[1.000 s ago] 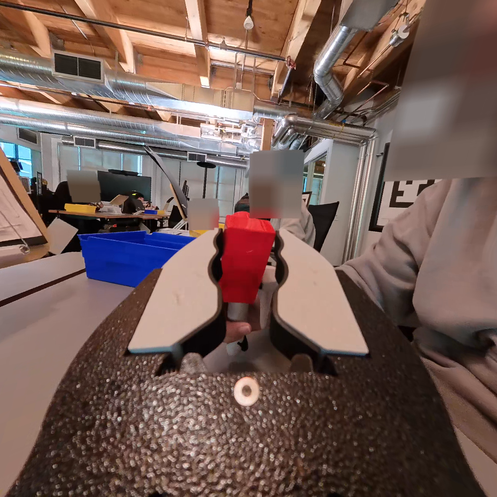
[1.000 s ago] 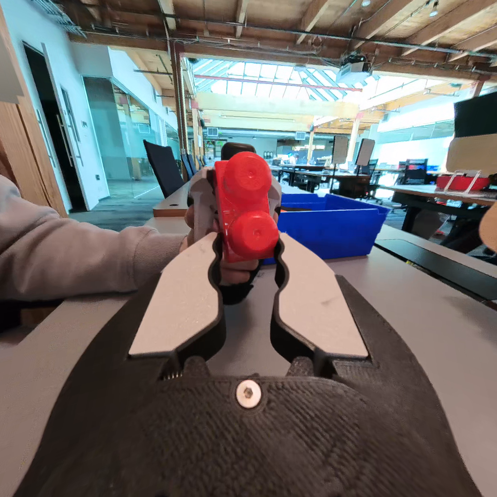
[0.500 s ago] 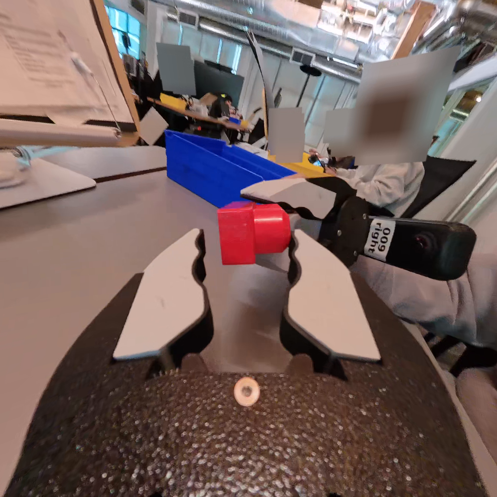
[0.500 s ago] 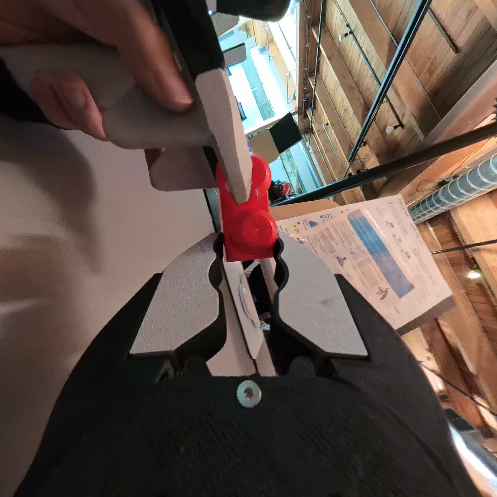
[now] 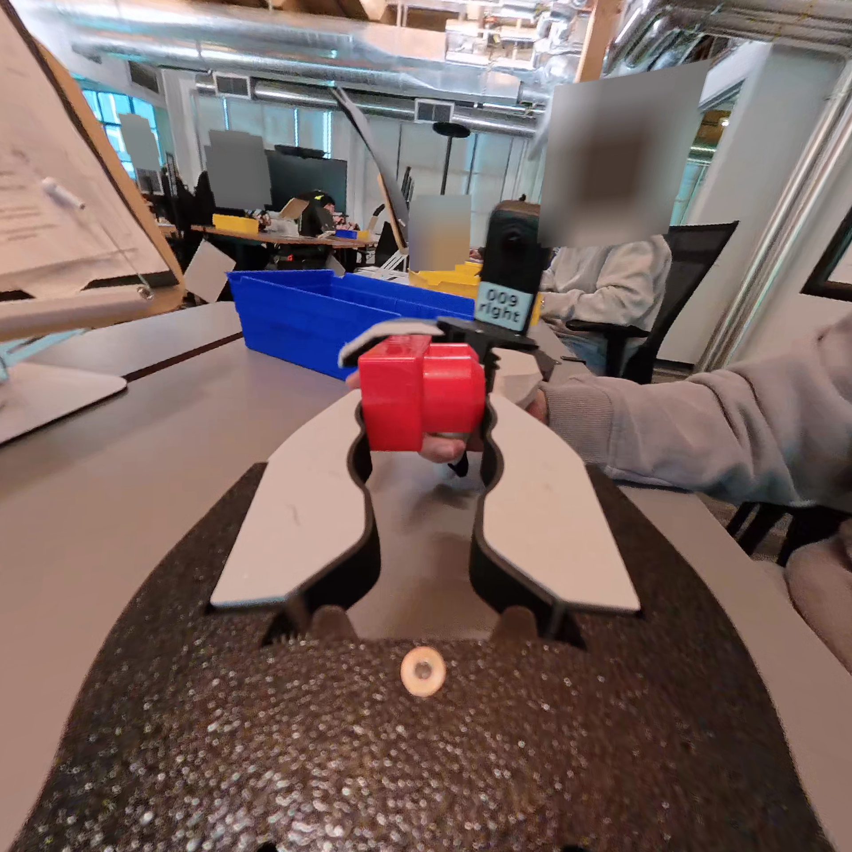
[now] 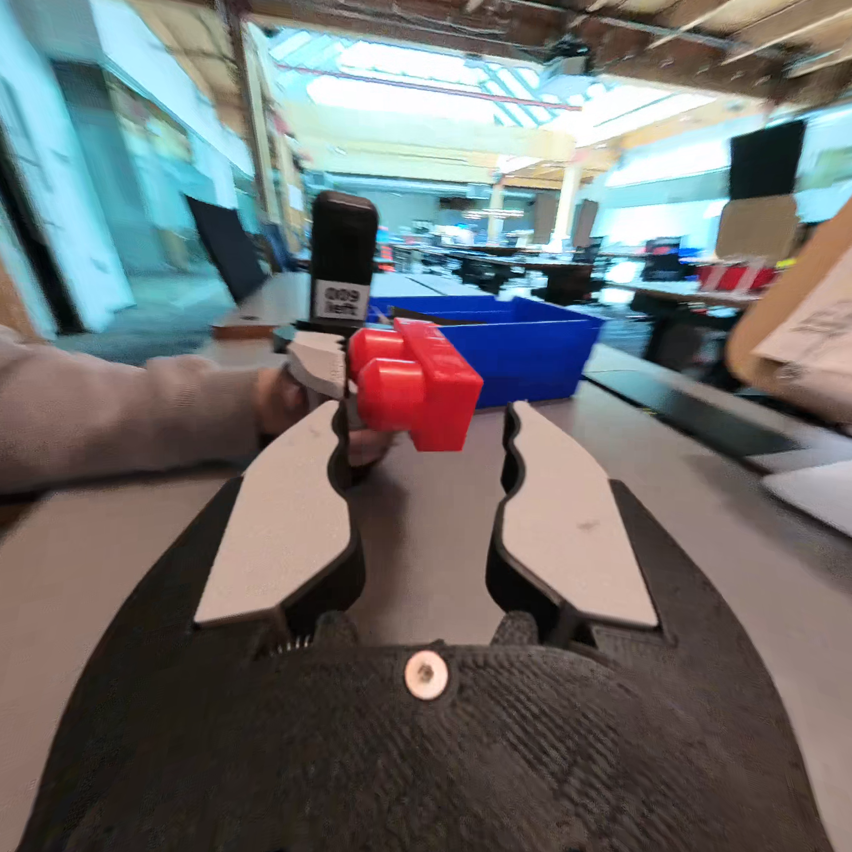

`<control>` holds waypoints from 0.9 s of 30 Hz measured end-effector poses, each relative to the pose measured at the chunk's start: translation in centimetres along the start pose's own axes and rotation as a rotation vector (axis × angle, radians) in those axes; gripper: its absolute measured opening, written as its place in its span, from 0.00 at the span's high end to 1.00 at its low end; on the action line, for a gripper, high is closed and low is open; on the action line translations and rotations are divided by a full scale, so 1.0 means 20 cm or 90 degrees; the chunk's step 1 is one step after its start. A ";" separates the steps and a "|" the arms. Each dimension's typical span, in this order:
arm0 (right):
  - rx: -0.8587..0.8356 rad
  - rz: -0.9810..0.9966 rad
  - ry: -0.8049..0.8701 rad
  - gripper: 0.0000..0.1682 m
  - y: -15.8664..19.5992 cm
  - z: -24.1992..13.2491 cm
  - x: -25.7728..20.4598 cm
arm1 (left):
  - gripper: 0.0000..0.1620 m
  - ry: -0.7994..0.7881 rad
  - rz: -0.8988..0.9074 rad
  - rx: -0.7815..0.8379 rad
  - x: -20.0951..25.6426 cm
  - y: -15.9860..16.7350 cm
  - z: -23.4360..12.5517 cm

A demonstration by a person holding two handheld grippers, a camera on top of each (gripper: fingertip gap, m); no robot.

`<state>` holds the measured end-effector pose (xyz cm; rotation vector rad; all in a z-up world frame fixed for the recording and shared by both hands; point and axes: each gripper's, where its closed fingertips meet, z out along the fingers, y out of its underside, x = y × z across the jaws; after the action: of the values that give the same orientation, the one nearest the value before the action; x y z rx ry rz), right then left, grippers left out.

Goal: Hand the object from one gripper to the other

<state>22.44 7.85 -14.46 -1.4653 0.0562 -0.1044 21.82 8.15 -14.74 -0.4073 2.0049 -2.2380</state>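
Observation:
A red block with two round pegs sits clamped between the fingertips of my left gripper, held above the grey table. In the right wrist view the red block hangs between the spread fingers of my right gripper; the right finger stands clear of it. The left gripper's finger presses on the peg ends there. The right gripper shows behind the block in the left wrist view.
A blue bin stands on the table behind the grippers, also in the right wrist view. A paper-covered board on a stand is at the left. Grey sleeves reach in. Desks and seated people lie beyond. Less than 4 cm separates the two grippers' tips.
Half a second ago my right gripper held the block and my left was open. Now my left gripper has shut on the block and my right has opened. Both have levelled out.

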 end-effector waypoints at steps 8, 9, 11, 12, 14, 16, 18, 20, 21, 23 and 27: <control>0.075 0.051 -0.089 0.73 -0.06 -0.02 -0.09 | 0.73 0.054 0.007 -0.012 0.08 0.00 0.01; 0.064 0.041 -0.089 0.73 -0.06 -0.02 -0.09 | 0.73 0.053 0.010 -0.017 0.07 0.01 0.01; 0.043 -0.005 -0.061 0.73 -0.04 -0.01 -0.07 | 0.72 0.025 0.007 -0.019 0.04 0.01 0.01; 0.039 -0.062 -0.026 0.73 -0.04 -0.01 -0.05 | 0.70 -0.001 -0.009 -0.014 0.01 0.01 0.01; 0.006 -0.218 0.062 0.73 -0.02 -0.01 0.00 | 0.62 -0.032 -0.072 -0.007 -0.04 0.01 0.01; -0.065 -0.395 0.134 0.73 0.02 -0.01 0.04 | 0.56 -0.051 -0.152 -0.023 -0.09 0.03 0.00; -0.136 -0.539 0.177 0.73 0.05 -0.01 0.07 | 0.56 -0.045 -0.205 -0.043 -0.10 0.07 0.00; -0.181 -0.641 0.183 0.73 0.08 0.01 0.05 | 0.57 -0.064 -0.219 -0.060 -0.13 0.10 0.00; -0.191 -0.677 0.177 0.73 0.09 0.02 0.04 | 0.57 -0.079 -0.216 -0.066 -0.14 0.11 0.00; -0.217 -0.716 0.165 0.73 0.11 0.03 0.02 | 0.60 -0.081 -0.208 -0.065 -0.15 0.11 -0.01; -0.322 -0.782 0.225 0.73 0.15 0.00 0.12 | 0.54 -0.105 -0.177 -0.073 -0.15 0.09 -0.01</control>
<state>25.02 7.93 -17.41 -1.7736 -0.5775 -1.4270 24.49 8.91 -17.00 -0.9039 2.1048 -2.1547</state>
